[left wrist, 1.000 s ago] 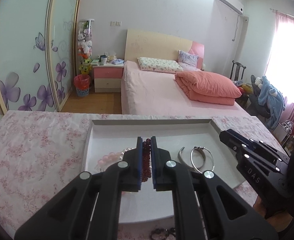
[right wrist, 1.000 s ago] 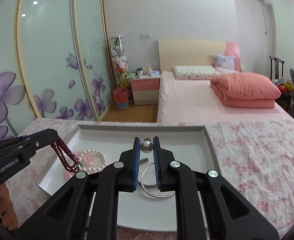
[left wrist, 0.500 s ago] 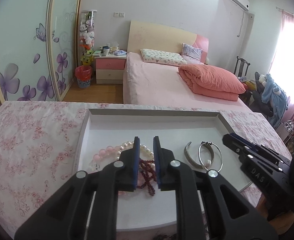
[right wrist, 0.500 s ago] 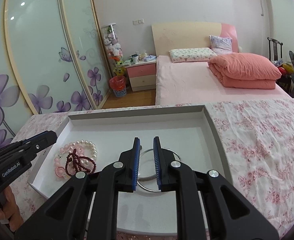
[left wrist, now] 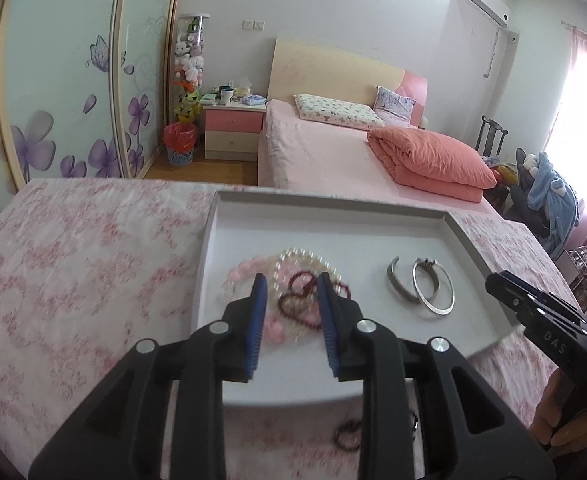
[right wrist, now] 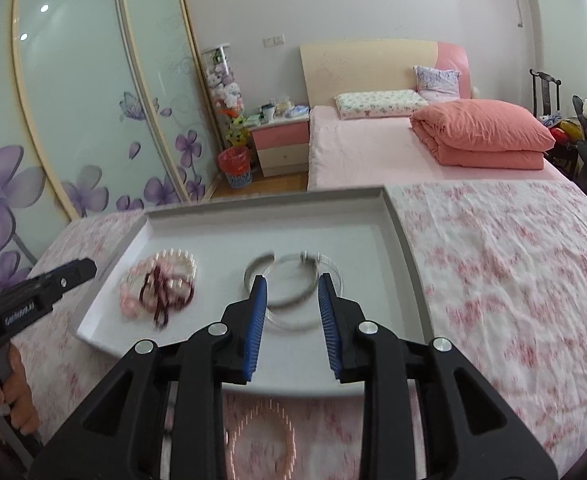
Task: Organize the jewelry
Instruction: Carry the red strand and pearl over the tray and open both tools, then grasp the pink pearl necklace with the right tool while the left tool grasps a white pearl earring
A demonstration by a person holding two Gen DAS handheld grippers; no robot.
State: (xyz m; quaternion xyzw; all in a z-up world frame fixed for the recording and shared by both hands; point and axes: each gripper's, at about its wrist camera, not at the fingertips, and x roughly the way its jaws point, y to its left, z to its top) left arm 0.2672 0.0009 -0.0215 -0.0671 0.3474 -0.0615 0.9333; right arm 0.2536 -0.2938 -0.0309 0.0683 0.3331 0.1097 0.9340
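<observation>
Left wrist view: the left gripper sits low centre of the frame, jaws opening, nothing pressed between the blue pads. Beyond the fingertips the dark red bead bracelet lies loose on the floor of the white tray, heaped over the pearl bracelet and the pink bead bracelet. Right of centre two silver bangles lie side by side, touching or nearly so. At the bottom edge a small dark piece rests on the floral cloth outside the tray; blurred, its kind cannot be told.

Right wrist view: the right gripper is centred, jaws opening and empty, with the bangles lying on the tray just past the tips. At bottom centre a thin coppery ring, blurred, lies on the cloth, not yet in the tray.

Judgement: release step. To do it well, part the pads fully before backing off, so no strand snags, then withdraw without nudging the heap. Pieces on the cloth remain.
</observation>
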